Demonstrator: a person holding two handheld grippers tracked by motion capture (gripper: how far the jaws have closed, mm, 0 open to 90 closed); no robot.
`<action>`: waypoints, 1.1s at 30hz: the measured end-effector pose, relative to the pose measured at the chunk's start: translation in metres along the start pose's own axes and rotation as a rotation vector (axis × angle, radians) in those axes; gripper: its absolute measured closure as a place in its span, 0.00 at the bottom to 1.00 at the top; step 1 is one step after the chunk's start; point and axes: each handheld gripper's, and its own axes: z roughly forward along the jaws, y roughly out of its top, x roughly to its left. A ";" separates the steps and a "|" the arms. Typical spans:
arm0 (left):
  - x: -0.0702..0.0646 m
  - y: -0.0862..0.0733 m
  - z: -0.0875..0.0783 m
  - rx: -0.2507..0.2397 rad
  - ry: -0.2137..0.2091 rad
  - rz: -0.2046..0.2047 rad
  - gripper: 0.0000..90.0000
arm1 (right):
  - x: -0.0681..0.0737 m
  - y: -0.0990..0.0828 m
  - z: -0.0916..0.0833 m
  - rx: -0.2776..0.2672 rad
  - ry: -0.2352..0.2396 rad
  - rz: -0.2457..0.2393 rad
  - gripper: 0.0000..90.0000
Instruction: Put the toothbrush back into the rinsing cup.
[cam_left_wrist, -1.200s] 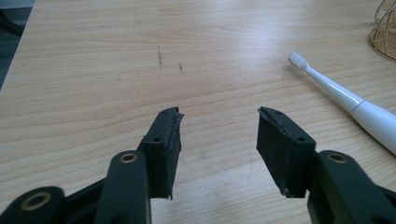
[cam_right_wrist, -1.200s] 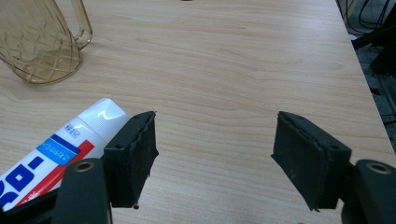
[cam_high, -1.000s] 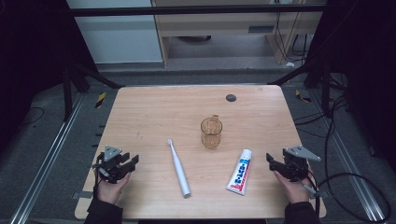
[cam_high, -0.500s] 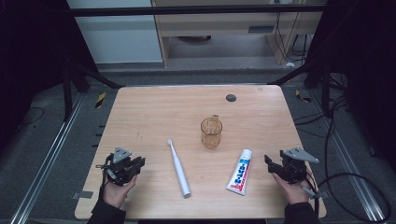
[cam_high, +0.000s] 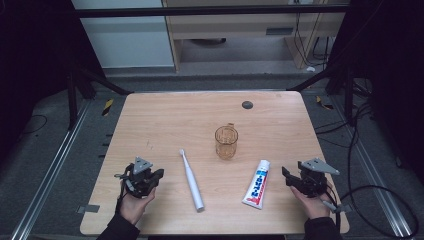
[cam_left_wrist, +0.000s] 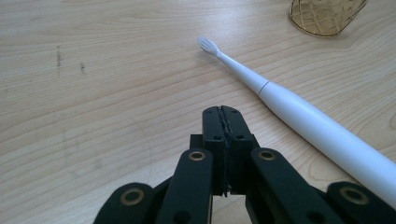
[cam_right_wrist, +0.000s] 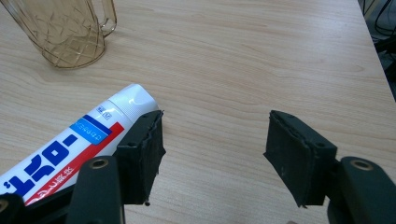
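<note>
Nothing picked up yet: toothbrush (cam_high: 192, 181), toothpaste (cam_high: 256, 184) and cup (cam_high: 226, 142) all lie untouched mid-bench (cam_high: 165, 120). Left tongs (cam_high: 154, 176) just clenched empty beside the toothbrush; right tongs (cam_high: 287, 176) gape, released, next to the toothpaste.

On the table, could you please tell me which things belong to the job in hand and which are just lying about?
In the job:
- toothbrush, beside the shut left gripper
- toothpaste tube, beside the open right gripper

Lying about:
- amber cup
- dark disc near the table's far edge
</note>
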 end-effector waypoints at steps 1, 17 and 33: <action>-0.003 0.001 0.004 0.006 -0.004 0.003 0.99 | 0.000 0.000 0.000 -0.002 0.002 -0.001 0.41; -0.023 0.008 0.031 0.053 -0.045 0.051 1.00 | 0.003 0.000 0.003 0.010 0.022 -0.011 0.42; -0.043 0.014 0.054 0.090 -0.047 0.093 1.00 | 0.002 0.000 0.002 0.005 0.016 -0.017 0.42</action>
